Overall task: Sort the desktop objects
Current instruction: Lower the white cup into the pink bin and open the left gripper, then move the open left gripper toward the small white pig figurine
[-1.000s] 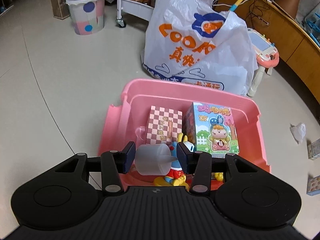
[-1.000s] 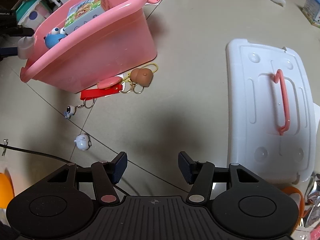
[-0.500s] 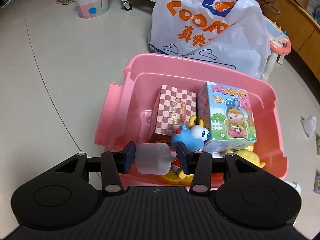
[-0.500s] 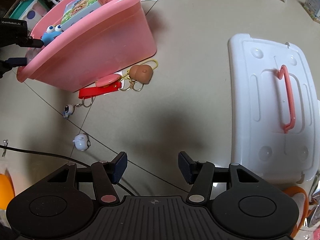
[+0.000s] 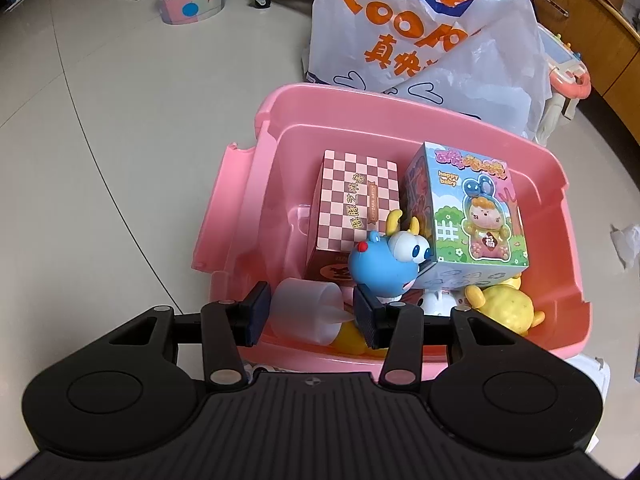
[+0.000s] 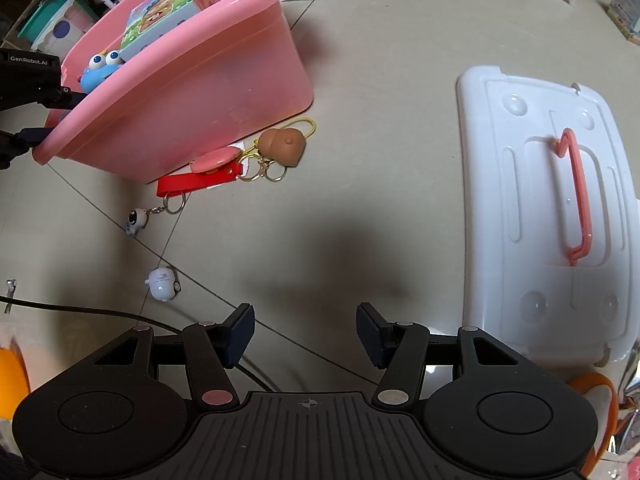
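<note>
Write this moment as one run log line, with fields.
left gripper: shut on translucent cup | over: pink bin | right gripper: open, empty | stage: placing

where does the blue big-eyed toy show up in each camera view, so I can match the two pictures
Left wrist view: the blue big-eyed toy sits low in the middle, inside the pink tub, in front of the checkered box.
Right wrist view: the same toy peeks over the tub's rim at the upper left, beside the cartoon box.
Shared landmark: the pink tub and that cartoon box.
</note>
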`<state>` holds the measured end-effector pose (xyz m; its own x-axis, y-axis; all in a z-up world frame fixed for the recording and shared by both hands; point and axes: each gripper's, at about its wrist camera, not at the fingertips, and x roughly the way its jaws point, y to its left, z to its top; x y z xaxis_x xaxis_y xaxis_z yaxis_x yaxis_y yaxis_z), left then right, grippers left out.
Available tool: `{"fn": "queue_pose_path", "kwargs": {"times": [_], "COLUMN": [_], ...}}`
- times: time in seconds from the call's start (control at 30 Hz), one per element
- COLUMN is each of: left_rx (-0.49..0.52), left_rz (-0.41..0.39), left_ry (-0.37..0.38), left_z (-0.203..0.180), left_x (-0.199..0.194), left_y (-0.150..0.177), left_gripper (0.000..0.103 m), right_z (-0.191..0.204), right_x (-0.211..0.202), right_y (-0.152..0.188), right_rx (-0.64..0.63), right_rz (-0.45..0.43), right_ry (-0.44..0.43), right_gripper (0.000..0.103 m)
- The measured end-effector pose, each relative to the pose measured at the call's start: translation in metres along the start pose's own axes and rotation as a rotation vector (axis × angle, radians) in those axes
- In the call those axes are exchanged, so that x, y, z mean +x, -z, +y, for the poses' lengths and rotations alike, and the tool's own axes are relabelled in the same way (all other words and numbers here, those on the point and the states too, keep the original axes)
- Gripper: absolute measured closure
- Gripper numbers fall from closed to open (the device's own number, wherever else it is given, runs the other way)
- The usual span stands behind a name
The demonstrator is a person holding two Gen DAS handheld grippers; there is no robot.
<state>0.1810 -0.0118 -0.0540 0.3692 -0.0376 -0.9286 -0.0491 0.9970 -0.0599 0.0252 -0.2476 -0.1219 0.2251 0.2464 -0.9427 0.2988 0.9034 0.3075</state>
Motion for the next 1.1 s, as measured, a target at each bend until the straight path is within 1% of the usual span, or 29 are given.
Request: {"fn": "queue_pose_path", "kwargs": {"times": [0.23, 0.5, 0.7, 1.03, 1.1], "left_rx": [0.029, 0.034, 0.020, -0.012, -0.020], "left_rz": [0.011, 0.013, 0.013, -0.015, -0.025], "left_ry": [-0.007, -0.016, -0.009, 0.008, 0.011], "left_z": [-0.003, -0.004, -0.003, 0.008, 0.011], "left_x": [0.004, 0.008, 0.005, -0.022, -0.031], "left_y": [0.003, 0.002, 0.001, 0.000, 0.000], "left_gripper": [0.056, 0.056, 0.054, 0.054, 0.051], "right_z": [0.001, 0.000, 0.000, 0.009, 0.011], "right_x": [0.001, 0.001, 0.000, -0.004, -0.007], "right_y": [0.000, 0.000, 0.000, 0.000, 0.000], "right_rx": [-0.011, -0.012, -0.017, -0.043, -0.050], "right_rz": [0.002, 0.004, 0.004, -0.004, -0.008], "right_ry": [-0.002, -0.005, -0.007, -0.004, -0.001], "right_gripper": [0.050, 0.050, 0.050, 0.050, 0.050]}}
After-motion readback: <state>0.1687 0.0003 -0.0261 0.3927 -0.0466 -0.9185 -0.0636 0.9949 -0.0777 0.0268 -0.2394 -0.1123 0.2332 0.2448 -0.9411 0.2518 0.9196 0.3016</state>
